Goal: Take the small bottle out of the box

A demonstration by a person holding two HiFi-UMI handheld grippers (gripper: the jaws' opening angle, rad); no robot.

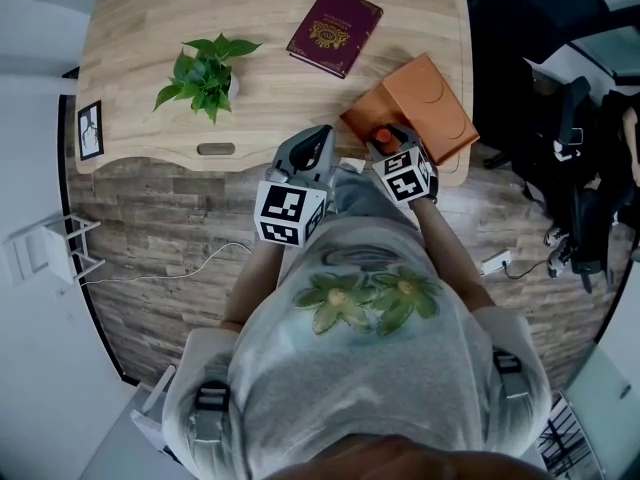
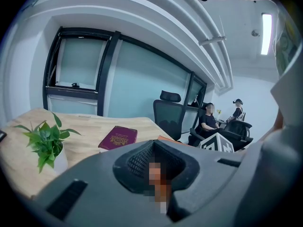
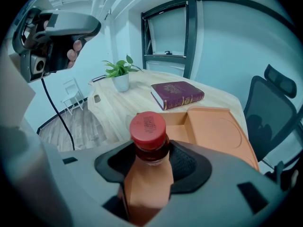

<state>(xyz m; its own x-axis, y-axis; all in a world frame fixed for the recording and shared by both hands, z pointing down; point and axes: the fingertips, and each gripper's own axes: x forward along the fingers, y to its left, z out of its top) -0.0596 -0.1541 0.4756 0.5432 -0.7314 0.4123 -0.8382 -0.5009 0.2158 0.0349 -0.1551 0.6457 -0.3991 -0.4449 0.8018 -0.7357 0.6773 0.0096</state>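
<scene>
A small bottle (image 3: 149, 143) with a red cap and an orange label stands upright between the dark pads of my right gripper (image 3: 149, 163), which is shut on it. In the head view its red cap (image 1: 381, 136) shows at the right gripper (image 1: 386, 144), over the near corner of the open orange box (image 1: 420, 103). The box (image 3: 213, 131) lies behind the bottle, lid folded back. My left gripper (image 1: 318, 144) hangs just left of it at the table's front edge. Its jaws (image 2: 156, 170) meet with nothing held.
On the wooden table (image 1: 150, 18) sit a maroon book (image 1: 334, 31), a potted plant (image 1: 207, 73) and a small framed picture (image 1: 90, 128). A black office chair (image 3: 272, 108) stands right of the table. Two people (image 2: 208, 121) sit far off.
</scene>
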